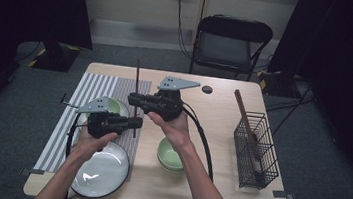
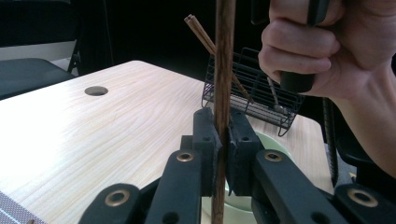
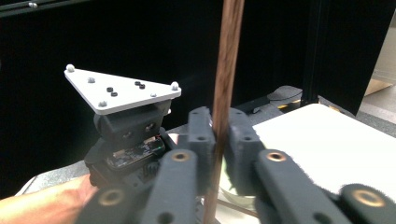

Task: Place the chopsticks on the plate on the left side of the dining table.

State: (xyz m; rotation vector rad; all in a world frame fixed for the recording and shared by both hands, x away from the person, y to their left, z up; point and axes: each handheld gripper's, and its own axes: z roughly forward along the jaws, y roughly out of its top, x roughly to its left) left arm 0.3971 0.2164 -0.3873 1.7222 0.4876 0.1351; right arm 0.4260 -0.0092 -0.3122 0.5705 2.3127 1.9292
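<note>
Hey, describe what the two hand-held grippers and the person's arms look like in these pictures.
Both are matte black. The left hand-held gripper and the right hand-held gripper each carry a grey three-cornered plate on top, dotted with small screws. Their linked jaw arms have brass-coloured pivot rings and blocky black pads. A black cable trails from the right one. The forearms are bare: no sleeves, watch or gloves.

the chopstick (image 2: 223,70) looks dark, smooth wood; the counter (image 1: 213,109) is pale matt wood; the basket (image 1: 255,151) is black metal wire.
</note>
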